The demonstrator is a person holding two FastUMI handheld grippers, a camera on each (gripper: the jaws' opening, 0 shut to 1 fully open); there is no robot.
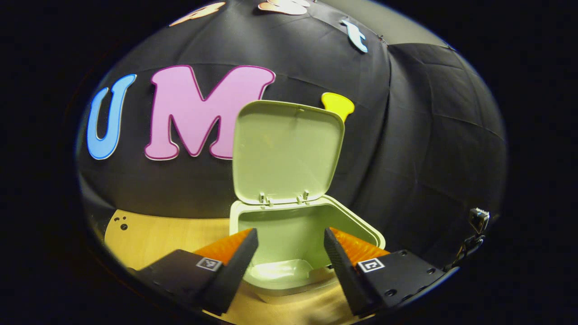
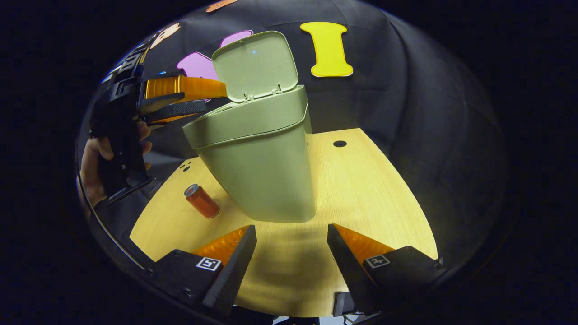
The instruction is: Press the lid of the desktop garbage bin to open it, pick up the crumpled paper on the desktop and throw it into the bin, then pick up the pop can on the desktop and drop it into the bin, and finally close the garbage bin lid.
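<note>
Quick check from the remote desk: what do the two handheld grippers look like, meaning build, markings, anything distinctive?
Both share one build. The left gripper and right gripper each have two wedge-shaped fingers tapering forward from flat black plates with screw holes. Each plate bears a small square black-and-white marker tag. In the right gripper view, the left gripper has a bulky black body gripped by a bare hand.

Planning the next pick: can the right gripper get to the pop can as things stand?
Probably yes. The right gripper is open, and the pop can stands on bare table left of the bin, nothing between.

Open bin, apparently empty.
</note>
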